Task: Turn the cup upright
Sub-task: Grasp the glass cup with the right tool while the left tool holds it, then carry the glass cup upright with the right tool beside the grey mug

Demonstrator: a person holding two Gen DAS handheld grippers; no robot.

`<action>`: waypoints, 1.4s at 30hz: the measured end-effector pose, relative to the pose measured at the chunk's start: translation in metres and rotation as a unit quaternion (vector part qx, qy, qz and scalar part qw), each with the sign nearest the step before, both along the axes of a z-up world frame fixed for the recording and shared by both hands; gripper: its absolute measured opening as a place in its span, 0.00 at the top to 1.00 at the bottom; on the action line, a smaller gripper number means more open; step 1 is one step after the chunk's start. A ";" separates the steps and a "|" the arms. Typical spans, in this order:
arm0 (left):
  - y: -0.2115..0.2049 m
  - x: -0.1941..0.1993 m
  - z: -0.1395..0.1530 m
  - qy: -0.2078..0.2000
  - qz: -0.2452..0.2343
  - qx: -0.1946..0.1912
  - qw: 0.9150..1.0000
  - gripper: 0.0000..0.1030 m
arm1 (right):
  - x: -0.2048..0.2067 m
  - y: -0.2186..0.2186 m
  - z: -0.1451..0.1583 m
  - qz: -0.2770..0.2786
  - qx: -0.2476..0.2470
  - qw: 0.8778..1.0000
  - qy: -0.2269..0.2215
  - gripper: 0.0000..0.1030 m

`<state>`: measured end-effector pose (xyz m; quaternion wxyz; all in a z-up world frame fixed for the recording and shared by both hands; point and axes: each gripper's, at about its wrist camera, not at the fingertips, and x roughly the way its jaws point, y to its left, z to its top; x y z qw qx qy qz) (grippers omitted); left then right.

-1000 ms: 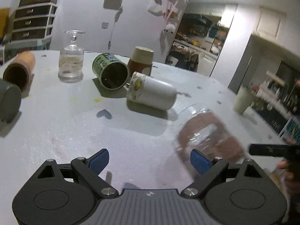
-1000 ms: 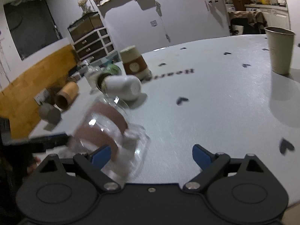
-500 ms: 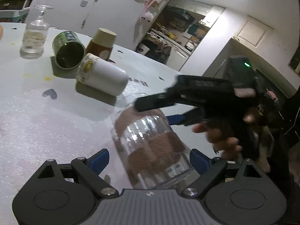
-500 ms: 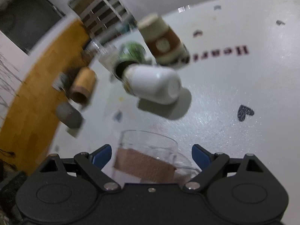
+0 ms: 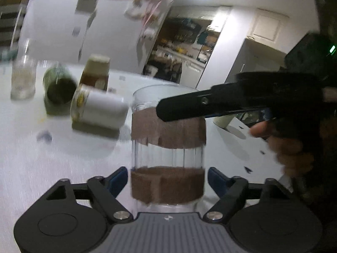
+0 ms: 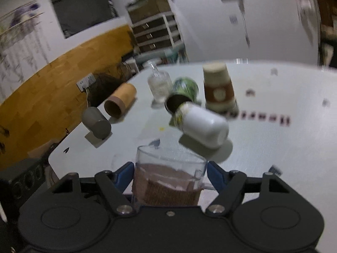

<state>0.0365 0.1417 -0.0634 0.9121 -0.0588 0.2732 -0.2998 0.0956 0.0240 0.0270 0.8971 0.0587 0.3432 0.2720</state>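
Observation:
A clear plastic cup (image 5: 167,147) with two brown bands stands upright, mouth up. It sits between my left gripper's (image 5: 167,180) blue pads, which stand a little off its sides. My right gripper (image 6: 170,174) has its blue pads against the same cup (image 6: 168,181) near the upper band. In the left wrist view the right gripper's black finger (image 5: 210,105) crosses the cup from the right. Whether the cup's base rests on the white table (image 5: 42,158) is hidden.
Behind the cup lie a white cup (image 6: 202,124) and a green cup (image 6: 183,94) on their sides. A brown paper cup (image 6: 219,90) and a glass (image 6: 159,84) stand upside down. A tan tube (image 6: 120,101) and a grey cup (image 6: 96,122) lie at left.
The clear cup went from lying tilted on the table to upright. My right gripper closed on it and turned it. My left gripper moved in around its lower part.

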 end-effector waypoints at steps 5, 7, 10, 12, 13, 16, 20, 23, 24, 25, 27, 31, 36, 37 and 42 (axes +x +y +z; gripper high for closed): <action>-0.022 -0.007 -0.006 -0.076 0.004 0.058 0.995 0.25 | -0.035 0.007 0.011 -0.002 -0.055 0.996 -0.065 0.27; -0.028 -0.009 -0.011 -0.097 0.002 0.071 0.993 0.25 | -0.046 0.011 0.010 -0.004 -0.078 0.993 -0.083 0.27; -0.030 -0.017 -0.019 -0.121 0.002 0.078 0.989 0.25 | -0.059 0.015 0.009 -0.007 -0.102 0.990 -0.101 0.26; -0.031 -0.022 -0.021 -0.126 0.004 0.074 0.989 0.26 | -0.066 0.019 0.008 -0.008 -0.111 0.988 -0.108 0.26; -0.031 -0.023 -0.023 -0.128 0.007 0.069 0.989 0.26 | -0.067 0.020 0.007 -0.006 -0.113 0.988 -0.107 0.25; -0.030 -0.026 -0.025 -0.134 0.014 0.062 0.989 0.26 | -0.064 0.025 0.002 -0.006 -0.122 0.987 -0.100 0.23; -0.029 -0.027 -0.026 -0.135 0.016 0.061 0.989 0.25 | -0.065 0.031 -0.001 -0.006 -0.132 0.984 -0.118 0.25; -0.027 -0.027 -0.025 -0.138 0.025 0.064 0.988 0.16 | -0.066 0.031 -0.003 -0.001 -0.132 0.983 -0.129 0.25; -0.026 -0.028 -0.025 -0.141 0.029 0.065 0.987 0.11 | -0.064 0.028 -0.003 -0.002 -0.129 0.983 -0.129 0.25; -0.025 -0.029 -0.024 -0.144 0.032 0.064 0.987 0.10 | -0.060 0.025 -0.003 -0.009 -0.127 0.984 -0.127 0.25; -0.023 -0.029 -0.023 -0.147 0.035 0.063 0.987 0.10 | -0.049 0.016 -0.002 -0.032 -0.128 0.984 -0.123 0.25; -0.020 -0.029 -0.022 -0.148 0.040 0.061 0.986 0.10 | -0.014 -0.014 -0.003 -0.117 -0.147 0.975 -0.117 0.25; -0.018 -0.027 -0.024 -0.141 0.042 0.057 0.988 0.10 | 0.037 -0.058 -0.007 -0.262 -0.181 0.942 -0.110 0.26; -0.018 -0.027 -0.024 -0.140 0.042 0.056 0.988 0.10 | 0.046 -0.065 -0.009 -0.285 -0.184 0.935 -0.108 0.26; -0.016 -0.027 -0.025 -0.138 0.045 0.057 0.988 0.10 | 0.090 -0.094 -0.016 -0.367 -0.201 0.903 -0.101 0.26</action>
